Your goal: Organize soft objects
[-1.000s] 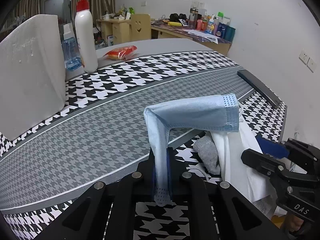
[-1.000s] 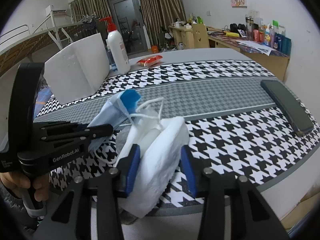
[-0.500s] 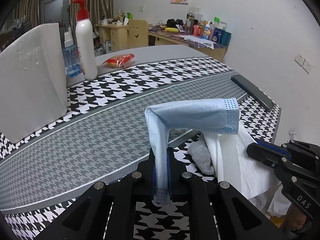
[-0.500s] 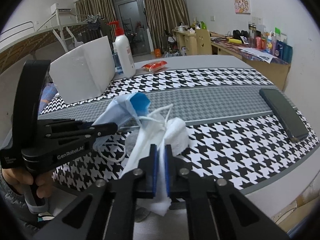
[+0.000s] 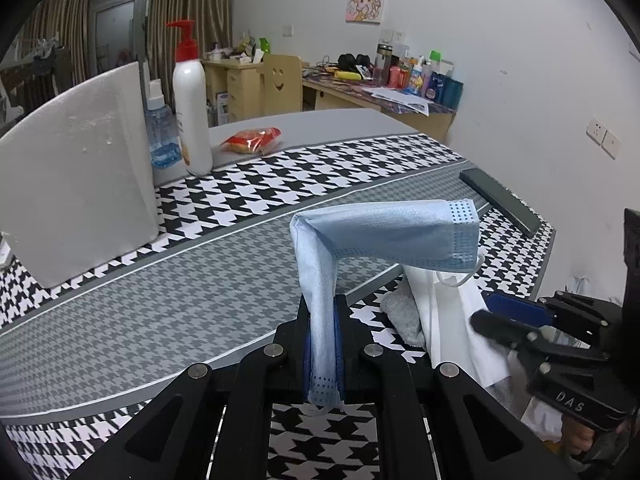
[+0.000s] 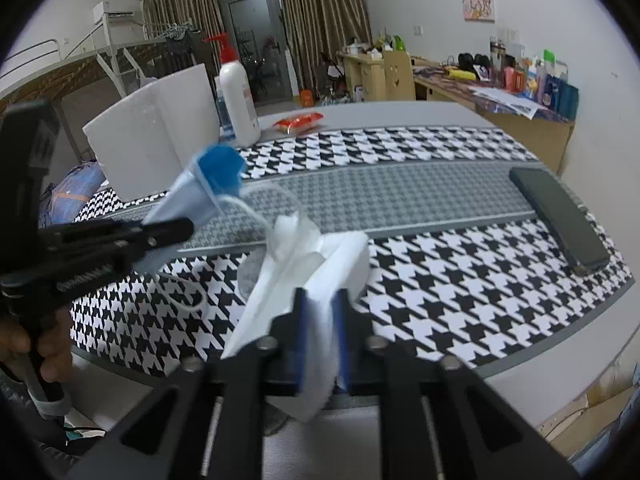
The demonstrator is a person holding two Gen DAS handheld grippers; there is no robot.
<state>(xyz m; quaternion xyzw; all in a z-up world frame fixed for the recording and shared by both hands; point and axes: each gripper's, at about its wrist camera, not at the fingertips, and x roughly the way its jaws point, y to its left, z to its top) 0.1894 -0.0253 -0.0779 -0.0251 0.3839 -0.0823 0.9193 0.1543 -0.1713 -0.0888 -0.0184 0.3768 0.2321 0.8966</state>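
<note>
My left gripper (image 5: 323, 312) is shut on a light blue face mask (image 5: 384, 236), which stands up from the jaws and folds over to the right above the table. In the right wrist view the mask (image 6: 188, 200) hangs from the left gripper (image 6: 176, 230). My right gripper (image 6: 322, 304) is shut on a white tissue (image 6: 316, 256), lifted a little over the table's front edge. The tissue (image 5: 448, 312) and the right gripper (image 5: 492, 320) also show in the left wrist view. A grey cloth (image 5: 402, 314) lies under the tissue.
A white foam box (image 5: 76, 176) stands at the left, with a spray bottle (image 5: 160, 132) and a pump bottle (image 5: 192, 112) behind it. A red snack packet (image 5: 252, 140) lies further back. A dark phone (image 6: 560, 216) lies at the right on the houndstooth cloth (image 6: 440, 264).
My right gripper closed on the white tissue and lifted it. Both grippers have risen slightly; the left still holds the mask the same way.
</note>
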